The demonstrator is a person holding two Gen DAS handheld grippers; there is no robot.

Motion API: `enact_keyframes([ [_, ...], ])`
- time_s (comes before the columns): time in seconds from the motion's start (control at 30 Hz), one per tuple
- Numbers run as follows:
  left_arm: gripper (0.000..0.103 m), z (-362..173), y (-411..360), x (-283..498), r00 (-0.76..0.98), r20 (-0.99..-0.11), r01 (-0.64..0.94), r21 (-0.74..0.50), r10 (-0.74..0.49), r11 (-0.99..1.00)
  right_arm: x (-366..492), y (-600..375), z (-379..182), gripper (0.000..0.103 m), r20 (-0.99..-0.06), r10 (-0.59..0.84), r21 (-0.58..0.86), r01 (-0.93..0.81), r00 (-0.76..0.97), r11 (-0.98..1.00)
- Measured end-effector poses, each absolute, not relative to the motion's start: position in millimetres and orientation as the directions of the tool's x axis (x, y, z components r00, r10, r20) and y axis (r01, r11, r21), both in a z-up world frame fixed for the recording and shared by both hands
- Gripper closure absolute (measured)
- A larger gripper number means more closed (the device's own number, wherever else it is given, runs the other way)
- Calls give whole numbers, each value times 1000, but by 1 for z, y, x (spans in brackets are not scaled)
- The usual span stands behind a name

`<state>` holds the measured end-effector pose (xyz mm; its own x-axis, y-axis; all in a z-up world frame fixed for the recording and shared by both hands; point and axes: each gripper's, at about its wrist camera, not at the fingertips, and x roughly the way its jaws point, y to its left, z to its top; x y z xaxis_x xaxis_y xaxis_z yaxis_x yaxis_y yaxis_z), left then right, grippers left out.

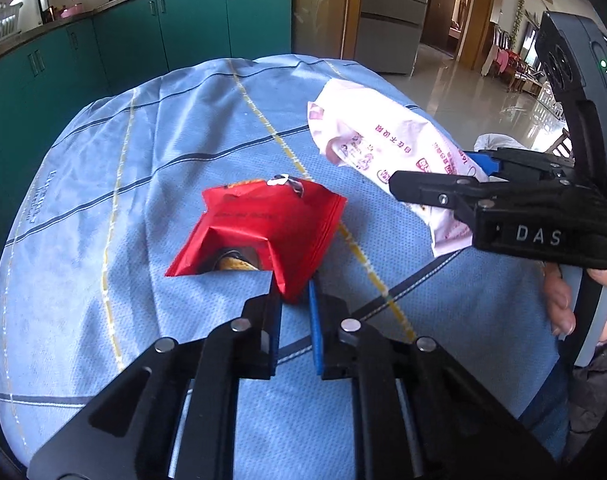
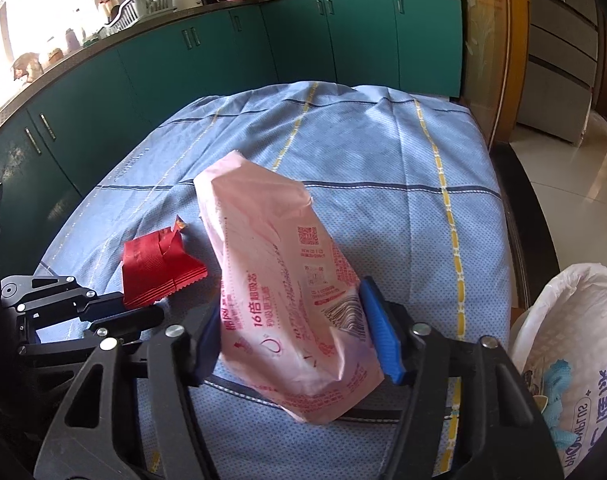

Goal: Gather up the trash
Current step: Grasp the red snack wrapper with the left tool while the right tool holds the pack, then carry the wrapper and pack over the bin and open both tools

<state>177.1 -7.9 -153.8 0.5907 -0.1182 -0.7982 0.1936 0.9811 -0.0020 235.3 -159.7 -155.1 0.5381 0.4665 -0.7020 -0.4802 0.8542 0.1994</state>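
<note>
A torn red snack wrapper point(image 1: 259, 226) lies on the blue checked cloth point(image 1: 103, 200). My left gripper point(image 1: 293, 296) is shut on its near corner. It also shows in the right wrist view point(image 2: 159, 272), with the left gripper point(image 2: 131, 308) at its edge. My right gripper point(image 2: 293, 336) is shut on a pink plastic package point(image 2: 279, 280) with red print and holds it tilted above the cloth. In the left wrist view the pink package point(image 1: 375, 144) sticks out past the right gripper point(image 1: 431, 184).
A white trash bag point(image 2: 567, 352) with wrappers inside stands at the table's right edge. Green kitchen cabinets point(image 2: 223, 60) run behind the table. A tiled floor point(image 1: 483, 96) lies to the right. A hand point(image 1: 559, 304) holds the right gripper's handle.
</note>
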Motion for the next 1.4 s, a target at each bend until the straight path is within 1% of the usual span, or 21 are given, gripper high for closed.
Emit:
enact_keyframes([
  [0.13,89,-148,-1,169,609,-785,182,-4,-116,983,234,-162,-151,48,-686,478,208,-481,549,852],
  [0.47,90,-135,17,153,646,-757,145,4,-92,989,237,-180,-144,48,-655,465,237,-422,596,875],
  [0.67,90,-125,24,145,672,-735,136,-1,-93,991,230,-180,-146,48,-656,446,207,-424,608,882],
  [0.83,90,-116,21,145,689,-718,129,-9,-96,992,222,-199,-138,48,-631,421,194,-393,651,899],
  [0.93,90,-107,4,146,713,-696,146,33,-82,989,215,-227,-131,48,-600,382,192,-338,703,922],
  [1.03,90,-97,-20,148,733,-671,192,50,-109,980,207,-264,-129,48,-575,313,192,-248,756,950],
  [1.17,90,-88,-63,152,742,-650,273,67,-165,960,199,-311,-132,48,-566,212,191,-124,796,974],
  [1.4,90,-85,-162,158,709,-632,471,94,-313,877,179,-402,-143,48,-571,35,216,109,820,970],
])
